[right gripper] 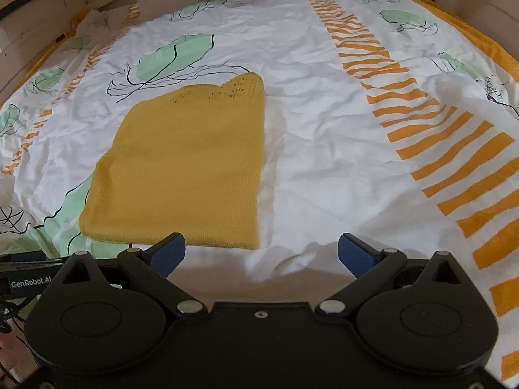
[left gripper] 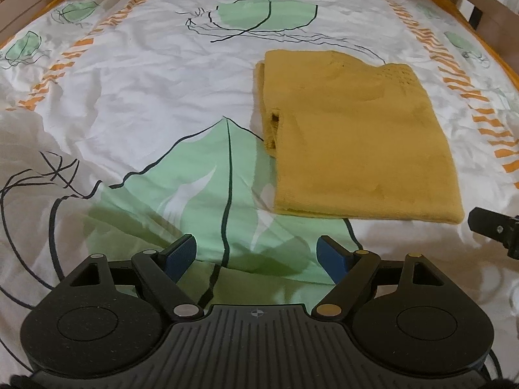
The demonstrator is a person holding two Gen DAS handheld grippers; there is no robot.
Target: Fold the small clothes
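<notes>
A mustard-yellow knit garment (left gripper: pixel 356 136) lies folded into a flat rectangle on the bed sheet, with an eyelet pattern at its far end. It also shows in the right wrist view (right gripper: pixel 185 168). My left gripper (left gripper: pixel 258 256) is open and empty, hovering over the sheet to the near left of the garment. My right gripper (right gripper: pixel 261 254) is open and empty, just short of the garment's near right corner. Part of the right gripper (left gripper: pixel 496 230) shows at the right edge of the left wrist view.
The white sheet (right gripper: pixel 324 129) has green leaf prints (left gripper: pixel 207 194) and orange stripes (right gripper: pixel 438 149). A wooden bed frame (right gripper: pixel 39 22) runs around the far and side edges. The sheet is wrinkled near the right gripper.
</notes>
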